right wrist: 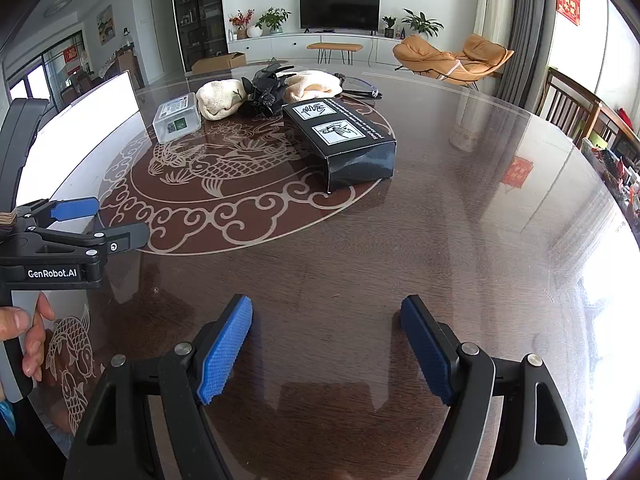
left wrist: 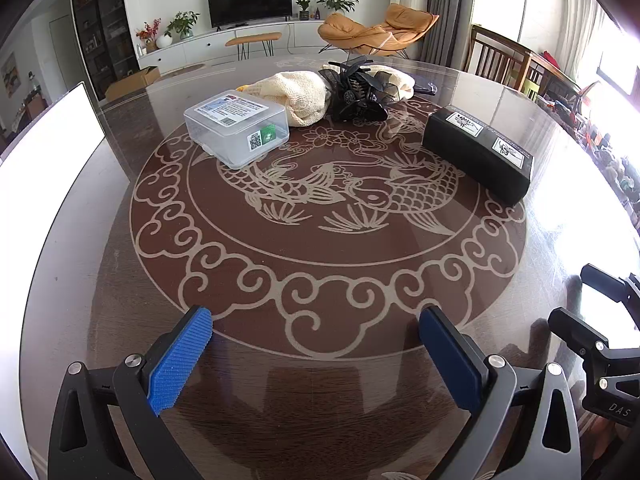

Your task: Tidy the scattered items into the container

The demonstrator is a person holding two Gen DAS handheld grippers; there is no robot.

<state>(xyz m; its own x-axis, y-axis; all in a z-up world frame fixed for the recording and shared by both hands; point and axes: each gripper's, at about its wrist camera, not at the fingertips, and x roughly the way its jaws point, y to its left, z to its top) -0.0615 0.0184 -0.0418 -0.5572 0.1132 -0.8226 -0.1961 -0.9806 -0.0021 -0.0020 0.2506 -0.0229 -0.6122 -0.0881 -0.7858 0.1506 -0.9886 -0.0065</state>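
- Nearest in the left wrist view, the left gripper [left wrist: 316, 344] stands with its blue-padded fingers [left wrist: 182, 360] spread wide and nothing between them, low over the glass-topped round table [left wrist: 320, 400].
- The right gripper [right wrist: 326, 344] is likewise wide apart and empty, over bare tabletop on the right side; in the right wrist view a hand [right wrist: 24, 332] shows at the left edge, wrapped around the left tool's handle.
- The two tools sit side by side near the table's front edge, close to each other but not touching.
- Just beyond the fingers runs the scrolled cloud border of the fish medallion [left wrist: 332, 196] printed under the glass.
- On the medallion's right part lies a black box [left wrist: 478, 152] with two white labels on its top face, lying flat with one end toward the right gripper.
- On the medallion's left part sits a clear plastic container [left wrist: 236, 128] with its lid on, a printed label on top and a QR sticker on its side; I cannot tell what is inside.
- Right behind the container rests a cream knitted cloth [left wrist: 298, 94], bunched up, with a black hair clip [left wrist: 356, 94] with dark gauzy trim on its middle.
- Behind the cloth, toward the far rim, lies a pair of glasses [right wrist: 362, 90], partly hidden.
- At the table's left edge stands a bright white panel [left wrist: 48, 160].
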